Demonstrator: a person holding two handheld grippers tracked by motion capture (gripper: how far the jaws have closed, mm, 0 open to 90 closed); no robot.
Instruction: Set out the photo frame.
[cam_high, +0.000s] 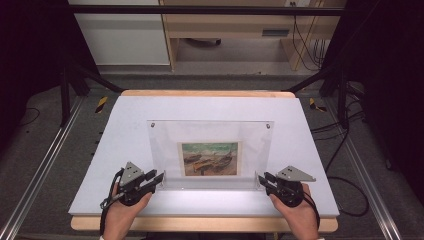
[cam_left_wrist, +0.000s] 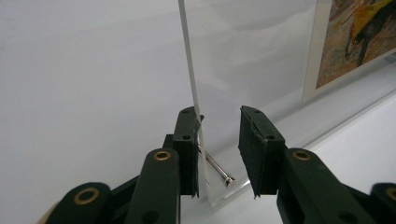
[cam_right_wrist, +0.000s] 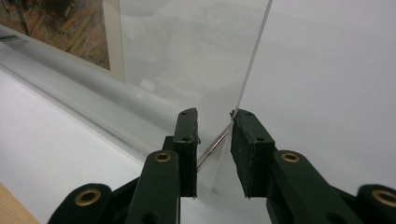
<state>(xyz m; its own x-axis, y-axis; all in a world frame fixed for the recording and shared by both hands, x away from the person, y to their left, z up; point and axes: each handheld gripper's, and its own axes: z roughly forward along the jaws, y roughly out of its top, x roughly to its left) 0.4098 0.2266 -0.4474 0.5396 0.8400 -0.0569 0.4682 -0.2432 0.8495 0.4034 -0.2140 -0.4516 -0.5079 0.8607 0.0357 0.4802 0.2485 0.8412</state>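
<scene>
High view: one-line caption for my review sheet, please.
Left gripper and right gripper flank the lower corners of a clear acrylic picture frame on a white table.

White tabletop (cam_high: 125, 145) with one clear frame standing on it.

From my remote seat I see a wooden tabletop covered by a white sheet; bare wood shows as a strip along the far edge and another along the near edge. A clear acrylic picture frame (cam_high: 165, 140) stands upright on the sheet, roughly central and nearer the front edge, its bottom edge resting on the white surface. A small painted print of boats (cam_high: 210, 158) sits in its lower middle. Metal standoff pins mark the frame's corners; one at a lower corner (cam_left_wrist: 215, 164) shows close up in the left gripper view.
</scene>
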